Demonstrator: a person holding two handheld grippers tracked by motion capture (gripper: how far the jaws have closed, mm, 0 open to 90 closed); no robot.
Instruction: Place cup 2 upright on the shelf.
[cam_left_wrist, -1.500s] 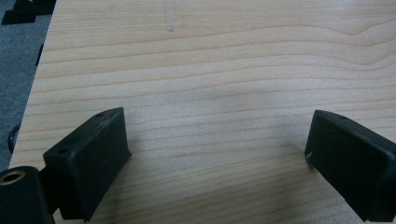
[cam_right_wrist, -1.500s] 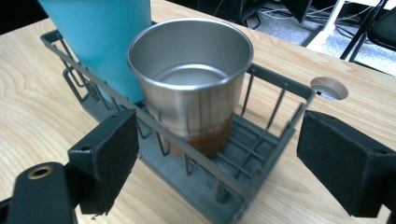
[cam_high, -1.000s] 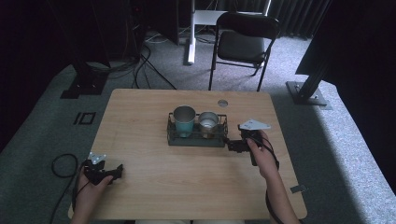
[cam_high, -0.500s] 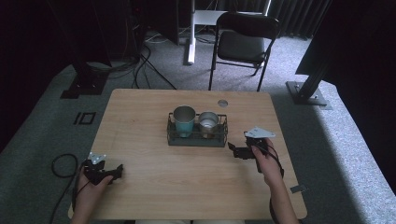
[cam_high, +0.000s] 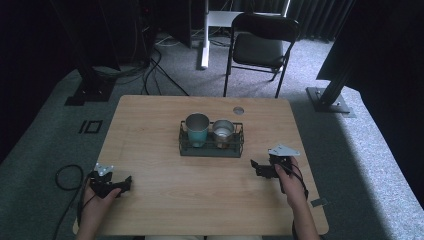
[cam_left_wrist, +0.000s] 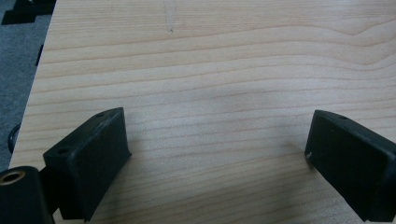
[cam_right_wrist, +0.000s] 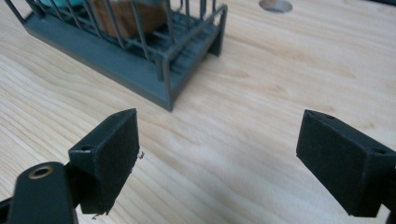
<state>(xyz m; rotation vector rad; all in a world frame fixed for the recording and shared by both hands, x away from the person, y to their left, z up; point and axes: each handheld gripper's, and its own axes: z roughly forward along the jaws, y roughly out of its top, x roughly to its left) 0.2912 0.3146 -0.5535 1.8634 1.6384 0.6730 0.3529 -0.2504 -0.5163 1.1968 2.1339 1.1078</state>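
Both claws gape empty. My right claw (cam_high: 261, 169) sits near the rack (cam_high: 211, 148); I'd approach the steel cup (cam_high: 223, 131) level, from above.

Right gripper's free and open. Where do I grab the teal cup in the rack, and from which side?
Take the teal cup by its rim, coming from above: it stands upright, the rack rails fence its sides, and only its top clears them. Right gripper is open beside the rack.

right tongs (cam_high: 256, 169) drawn back from the rack (cam_high: 211, 148), nearer the person
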